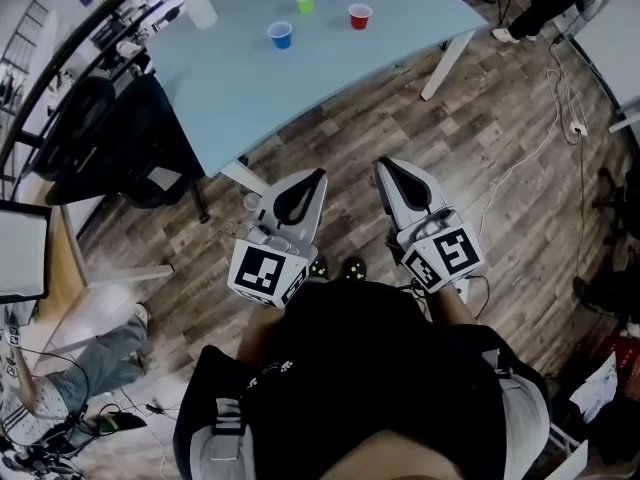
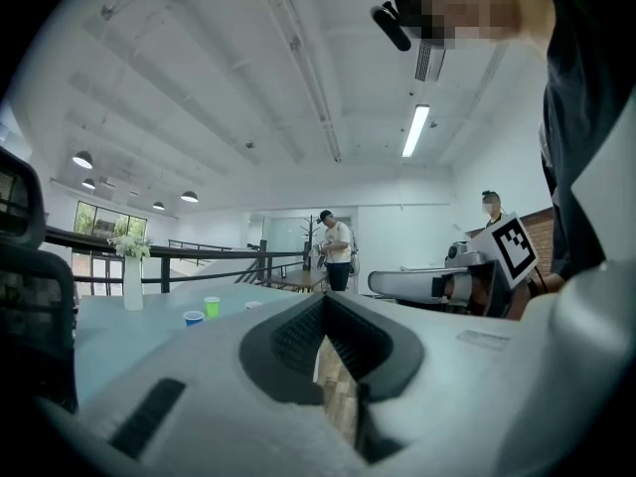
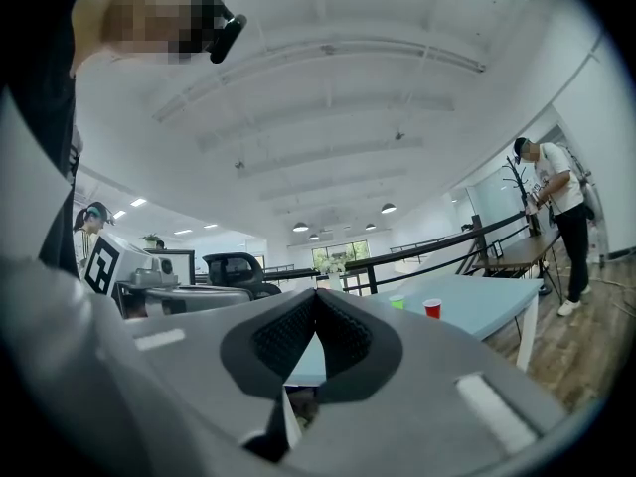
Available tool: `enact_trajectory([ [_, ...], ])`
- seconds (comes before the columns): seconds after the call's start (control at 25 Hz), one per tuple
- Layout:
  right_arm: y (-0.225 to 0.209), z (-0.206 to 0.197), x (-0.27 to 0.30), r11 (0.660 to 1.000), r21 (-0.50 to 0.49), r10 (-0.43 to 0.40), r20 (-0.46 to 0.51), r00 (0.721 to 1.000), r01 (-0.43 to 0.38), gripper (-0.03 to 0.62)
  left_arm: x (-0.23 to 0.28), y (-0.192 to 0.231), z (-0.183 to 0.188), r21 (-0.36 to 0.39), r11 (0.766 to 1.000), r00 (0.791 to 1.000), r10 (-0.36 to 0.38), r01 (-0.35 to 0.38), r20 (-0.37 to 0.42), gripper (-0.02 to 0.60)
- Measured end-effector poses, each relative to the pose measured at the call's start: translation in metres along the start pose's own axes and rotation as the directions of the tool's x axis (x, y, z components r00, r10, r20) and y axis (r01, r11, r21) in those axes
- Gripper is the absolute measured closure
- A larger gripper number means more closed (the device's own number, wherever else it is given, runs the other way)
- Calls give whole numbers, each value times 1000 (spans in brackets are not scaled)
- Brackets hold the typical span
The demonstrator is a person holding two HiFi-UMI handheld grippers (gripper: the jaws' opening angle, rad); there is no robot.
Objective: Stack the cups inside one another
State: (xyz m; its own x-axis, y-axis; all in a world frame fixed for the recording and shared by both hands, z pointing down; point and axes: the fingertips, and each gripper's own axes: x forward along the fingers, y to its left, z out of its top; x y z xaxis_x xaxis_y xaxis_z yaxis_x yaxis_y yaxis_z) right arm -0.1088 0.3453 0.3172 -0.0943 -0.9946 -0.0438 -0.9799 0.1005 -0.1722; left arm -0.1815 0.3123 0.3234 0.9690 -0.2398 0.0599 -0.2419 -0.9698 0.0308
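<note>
A small blue plastic cup (image 1: pixel 280 35), a green plastic cup (image 1: pixel 305 1) and a red plastic cup (image 1: pixel 359 16) stand upright, mouths up, unstacked and apart, on the pale blue tabletop (image 1: pixel 300 78).

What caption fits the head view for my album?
Left gripper and right gripper, jaws shut and empty, hover before a table holding a blue cup, green cup and red cup.
</note>
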Motion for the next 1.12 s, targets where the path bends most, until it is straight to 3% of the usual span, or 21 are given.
enact_trajectory([
  [0.6,-39,-4,-51,1000,5,-21,-18,1000,21,583,24,-45,-8,9,1000,1000,14,-13,-25,595],
  [1.12,-72,-3,-37,998,-20,-59,-24,998,59,583,53,-8,-8,-3,999,999,41,-41,-11,595],
])
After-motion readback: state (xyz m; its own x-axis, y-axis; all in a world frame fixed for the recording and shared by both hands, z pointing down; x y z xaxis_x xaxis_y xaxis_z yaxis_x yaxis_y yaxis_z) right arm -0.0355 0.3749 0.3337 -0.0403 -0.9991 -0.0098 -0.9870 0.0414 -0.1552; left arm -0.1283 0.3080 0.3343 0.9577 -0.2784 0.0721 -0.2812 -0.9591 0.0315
